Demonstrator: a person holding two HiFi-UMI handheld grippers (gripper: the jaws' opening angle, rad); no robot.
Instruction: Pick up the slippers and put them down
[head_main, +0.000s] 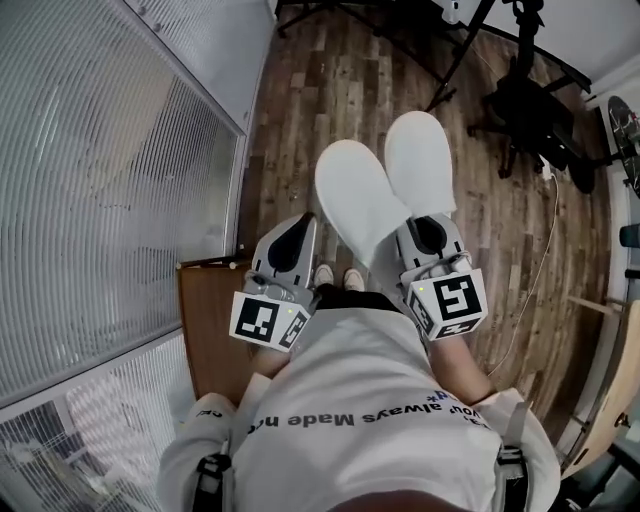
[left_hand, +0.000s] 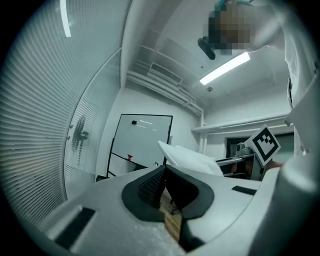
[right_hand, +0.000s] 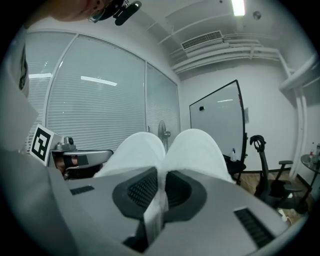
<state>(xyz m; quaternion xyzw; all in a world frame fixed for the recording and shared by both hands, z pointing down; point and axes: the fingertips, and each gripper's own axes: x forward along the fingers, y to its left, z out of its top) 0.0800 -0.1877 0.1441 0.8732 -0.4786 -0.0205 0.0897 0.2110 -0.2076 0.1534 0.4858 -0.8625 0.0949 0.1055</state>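
Observation:
Two white slippers (head_main: 362, 205) fan out side by side over the wooden floor, both pinched at one end by my right gripper (head_main: 408, 228), which is shut on them. In the right gripper view the slippers (right_hand: 195, 147) spread left and right from the closed jaws of the right gripper (right_hand: 161, 176), with white fabric hanging between the pads. My left gripper (head_main: 306, 222) hovers just left of the slippers, jaws together and holding nothing. In the left gripper view the left gripper (left_hand: 164, 170) has its tips meeting, and the slippers (left_hand: 192, 160) show beyond it to the right.
A glass wall with blinds (head_main: 100, 200) runs along the left. A low brown wooden cabinet (head_main: 205, 330) stands by my left leg. A black office chair (head_main: 530, 110), tripod legs (head_main: 450, 60) and a white cable (head_main: 540, 260) lie ahead and right. A whiteboard (right_hand: 217, 125) stands farther off.

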